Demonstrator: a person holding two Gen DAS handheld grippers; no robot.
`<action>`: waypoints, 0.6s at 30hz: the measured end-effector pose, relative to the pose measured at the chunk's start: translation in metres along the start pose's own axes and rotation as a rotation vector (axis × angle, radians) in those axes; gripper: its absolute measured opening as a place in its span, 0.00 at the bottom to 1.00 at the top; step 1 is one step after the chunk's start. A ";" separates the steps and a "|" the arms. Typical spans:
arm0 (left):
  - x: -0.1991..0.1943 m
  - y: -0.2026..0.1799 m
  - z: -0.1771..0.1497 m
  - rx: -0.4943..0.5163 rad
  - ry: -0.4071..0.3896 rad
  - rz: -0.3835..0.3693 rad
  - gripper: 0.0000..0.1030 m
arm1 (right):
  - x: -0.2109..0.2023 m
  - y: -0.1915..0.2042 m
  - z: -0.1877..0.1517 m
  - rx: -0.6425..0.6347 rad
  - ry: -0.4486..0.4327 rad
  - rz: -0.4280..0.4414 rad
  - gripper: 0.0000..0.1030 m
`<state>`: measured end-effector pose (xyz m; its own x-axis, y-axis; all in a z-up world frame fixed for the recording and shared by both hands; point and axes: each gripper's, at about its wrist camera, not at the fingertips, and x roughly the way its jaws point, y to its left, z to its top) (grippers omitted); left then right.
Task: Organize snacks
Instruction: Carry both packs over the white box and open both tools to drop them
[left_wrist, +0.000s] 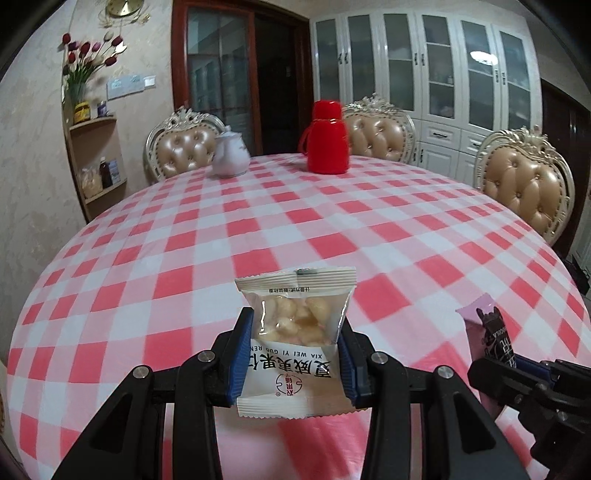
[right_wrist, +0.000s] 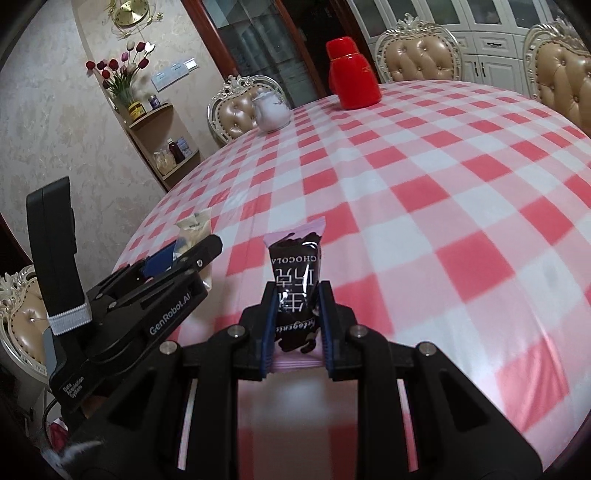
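My left gripper (left_wrist: 295, 332) is shut on a white packet of pale nuts (left_wrist: 295, 332) and holds it above the red-and-white checked tablecloth (left_wrist: 295, 221). My right gripper (right_wrist: 297, 306) is shut on a dark chocolate packet with pink ends (right_wrist: 295, 273), also held above the cloth. In the left wrist view the right gripper (left_wrist: 498, 354) and its chocolate packet (left_wrist: 487, 325) show at the lower right. In the right wrist view the left gripper (right_wrist: 192, 251) with the nut packet (right_wrist: 192, 229) shows at the left.
A red thermos jug (left_wrist: 327, 138) and a white teapot (left_wrist: 231, 155) stand at the far side of the round table. Padded chairs (left_wrist: 528, 184) ring the table. A corner shelf with flowers (left_wrist: 92, 129) is at the left wall.
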<state>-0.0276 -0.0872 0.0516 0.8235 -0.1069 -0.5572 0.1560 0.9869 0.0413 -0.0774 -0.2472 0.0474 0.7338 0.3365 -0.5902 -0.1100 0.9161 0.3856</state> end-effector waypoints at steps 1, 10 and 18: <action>-0.003 -0.006 -0.001 0.003 -0.005 -0.011 0.41 | -0.007 -0.003 -0.002 -0.001 -0.007 -0.007 0.24; -0.033 -0.053 -0.010 -0.027 -0.018 -0.185 0.41 | -0.084 -0.038 -0.019 -0.006 -0.082 -0.088 0.24; -0.071 -0.123 -0.025 0.021 -0.018 -0.411 0.41 | -0.162 -0.094 -0.041 0.040 -0.129 -0.239 0.24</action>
<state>-0.1185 -0.1985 0.0653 0.6996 -0.4941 -0.5161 0.4851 0.8588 -0.1647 -0.2134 -0.3793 0.0775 0.8156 0.0791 -0.5731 0.1011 0.9559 0.2758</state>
